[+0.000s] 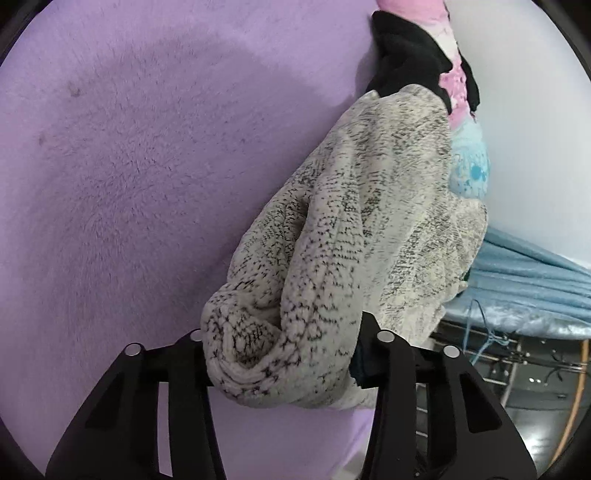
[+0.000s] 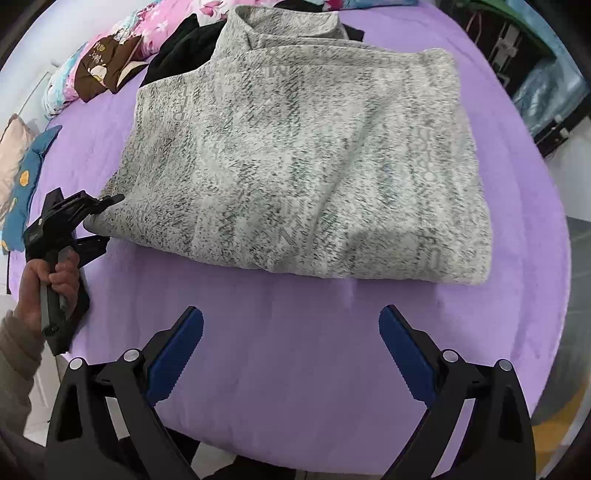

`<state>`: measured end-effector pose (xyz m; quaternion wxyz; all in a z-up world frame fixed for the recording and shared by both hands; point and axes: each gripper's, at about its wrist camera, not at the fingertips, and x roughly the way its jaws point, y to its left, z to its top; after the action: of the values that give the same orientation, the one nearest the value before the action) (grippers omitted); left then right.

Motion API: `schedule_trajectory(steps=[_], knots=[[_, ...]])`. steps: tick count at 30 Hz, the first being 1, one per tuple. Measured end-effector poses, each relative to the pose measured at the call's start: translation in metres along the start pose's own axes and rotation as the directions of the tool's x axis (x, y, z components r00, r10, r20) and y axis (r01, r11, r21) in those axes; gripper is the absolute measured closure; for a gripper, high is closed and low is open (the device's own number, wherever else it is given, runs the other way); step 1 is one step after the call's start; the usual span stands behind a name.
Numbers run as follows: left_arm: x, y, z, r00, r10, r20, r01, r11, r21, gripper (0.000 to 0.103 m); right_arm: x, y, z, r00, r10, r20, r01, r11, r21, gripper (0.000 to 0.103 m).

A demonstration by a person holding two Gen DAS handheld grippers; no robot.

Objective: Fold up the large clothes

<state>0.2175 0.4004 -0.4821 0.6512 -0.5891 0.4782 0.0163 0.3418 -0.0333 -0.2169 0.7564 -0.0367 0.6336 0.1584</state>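
Note:
A grey-and-white speckled knit sweater (image 2: 295,166) lies folded into a rough rectangle on the purple fleece blanket (image 2: 295,369). My left gripper (image 1: 288,354) is shut on a bunched corner of the sweater (image 1: 351,221), lifting that edge off the blanket (image 1: 129,166). In the right wrist view the left gripper (image 2: 107,210) pinches the sweater's near-left corner, held by a person's hand (image 2: 55,280). My right gripper (image 2: 291,325) stands open over bare blanket just in front of the sweater's near edge, with nothing between its blue pads (image 2: 177,354).
A black garment (image 2: 184,48), pink floral bedding (image 2: 155,22) and a brown item (image 2: 107,62) lie beyond the sweater. A blue cushion (image 2: 26,177) sits at the left. Blue cloth (image 1: 524,280) and a metal rack (image 1: 517,354) are past the bed's edge.

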Motion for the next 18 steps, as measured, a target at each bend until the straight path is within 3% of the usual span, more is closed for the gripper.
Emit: schedule_trajectory(steps=[5,10,12,15,18], knots=[[-0.015,-0.029,-0.012,0.997,0.056,0.05,-0.061,0.993,0.099,0.066,-0.01,0.012,0.036,0.999,0.049,-0.001,-0.049,0.999,-0.011,0.008],[-0.036,-0.061,-0.035,0.981,0.149,0.123,-0.174,0.959,0.225,0.067,-0.022,0.041,0.096,0.99,0.141,-0.033,-0.141,0.99,0.002,0.007],[-0.037,-0.077,-0.044,0.97,0.191,0.152,-0.226,0.936,0.271,0.067,-0.03,0.068,0.13,0.987,0.156,-0.033,-0.158,0.986,-0.048,0.007],[-0.036,-0.104,-0.063,0.942,0.262,0.212,-0.323,0.878,0.353,0.067,-0.039,0.114,0.185,0.984,0.174,-0.047,-0.178,0.977,-0.119,0.007],[-0.033,-0.12,-0.074,0.922,0.298,0.248,-0.378,0.832,0.406,0.067,-0.039,0.174,0.241,0.988,0.129,-0.086,-0.145,0.967,-0.21,0.007]])
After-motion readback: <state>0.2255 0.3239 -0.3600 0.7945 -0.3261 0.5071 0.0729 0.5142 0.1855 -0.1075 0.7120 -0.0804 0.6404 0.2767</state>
